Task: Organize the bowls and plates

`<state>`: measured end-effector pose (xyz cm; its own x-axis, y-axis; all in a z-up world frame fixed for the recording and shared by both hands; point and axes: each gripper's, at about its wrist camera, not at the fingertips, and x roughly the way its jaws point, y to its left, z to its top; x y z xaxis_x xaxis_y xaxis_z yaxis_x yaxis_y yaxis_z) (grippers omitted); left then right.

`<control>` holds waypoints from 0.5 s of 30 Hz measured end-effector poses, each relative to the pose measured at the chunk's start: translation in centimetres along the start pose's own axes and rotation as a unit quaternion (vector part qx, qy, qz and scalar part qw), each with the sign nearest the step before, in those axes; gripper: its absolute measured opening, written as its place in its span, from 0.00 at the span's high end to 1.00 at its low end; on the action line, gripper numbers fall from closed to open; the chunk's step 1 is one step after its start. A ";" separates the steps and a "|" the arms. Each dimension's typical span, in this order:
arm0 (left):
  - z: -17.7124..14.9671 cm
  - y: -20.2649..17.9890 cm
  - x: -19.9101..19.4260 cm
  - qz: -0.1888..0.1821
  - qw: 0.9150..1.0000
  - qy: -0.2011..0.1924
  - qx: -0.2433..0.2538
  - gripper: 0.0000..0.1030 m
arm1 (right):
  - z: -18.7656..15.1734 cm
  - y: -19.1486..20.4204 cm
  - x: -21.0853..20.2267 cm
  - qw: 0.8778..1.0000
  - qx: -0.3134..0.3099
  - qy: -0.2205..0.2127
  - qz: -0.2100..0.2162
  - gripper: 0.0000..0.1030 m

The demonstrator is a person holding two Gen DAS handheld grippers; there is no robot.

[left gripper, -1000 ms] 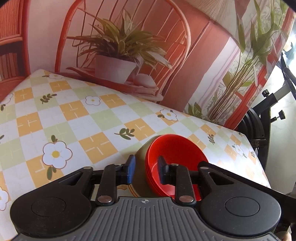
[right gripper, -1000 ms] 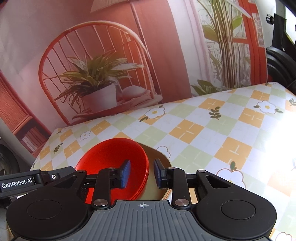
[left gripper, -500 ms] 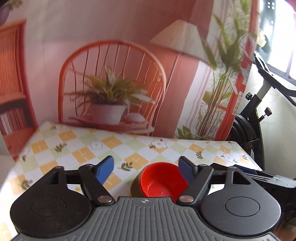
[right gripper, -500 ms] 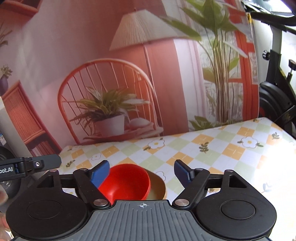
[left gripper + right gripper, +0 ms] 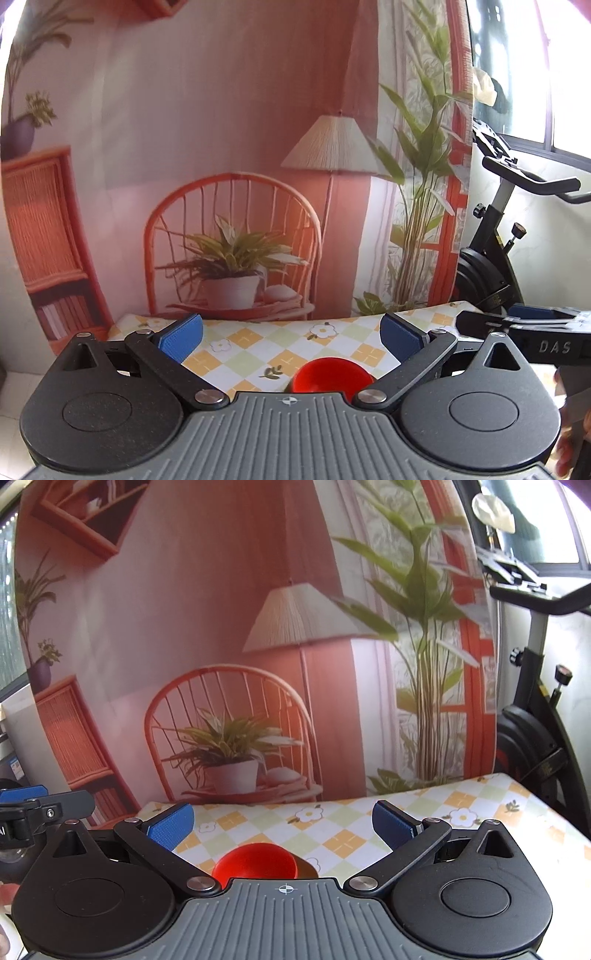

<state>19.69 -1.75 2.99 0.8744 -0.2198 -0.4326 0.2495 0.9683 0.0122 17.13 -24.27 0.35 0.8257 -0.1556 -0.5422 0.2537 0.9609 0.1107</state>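
Faintly, "DAS" reads in pale letters on my right gripper (image 5: 532, 325) where it juts in at the right of the left view. Since half a second ago both it and my left gripper (image 5: 291, 338) have pulled back and risen, pads spread wide and empty, so the red bowl (image 5: 330, 376) looks smaller on the checked tablecloth (image 5: 424, 812). Beneath the red bowl, the tan bowl (image 5: 306, 867) shows only as a sliver, both half hidden behind my gripper bodies.

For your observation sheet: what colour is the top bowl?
Red: the glossy red bowl, clearest in the right wrist view.
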 end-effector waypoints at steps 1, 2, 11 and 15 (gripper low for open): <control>0.1 -0.1 -0.7 0.008 1.000 -0.002 0.006 0.00 | 0.2 0.2 -0.6 1.000 -0.002 -0.003 -0.001 0.00; 0.2 -0.2 -1.2 0.012 1.000 -0.004 0.011 0.00 | 0.4 0.4 -1.3 1.000 -0.005 -0.007 -0.001 0.00; 0.6 0.0 -6.5 0.020 0.999 -0.029 0.007 0.00 | 1.5 2.0 -7.1 0.999 -0.014 -0.039 0.002 0.00; 0.7 -0.4 -8.6 0.038 0.998 -0.046 0.014 0.00 | 1.8 2.4 -9.1 0.999 -0.017 -0.046 0.005 0.00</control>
<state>12.36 -0.29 7.34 0.9257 -0.1574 -0.3440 0.1916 0.9792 0.0675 11.14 -20.93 7.01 0.8716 -0.1645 -0.4618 0.2293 0.9694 0.0875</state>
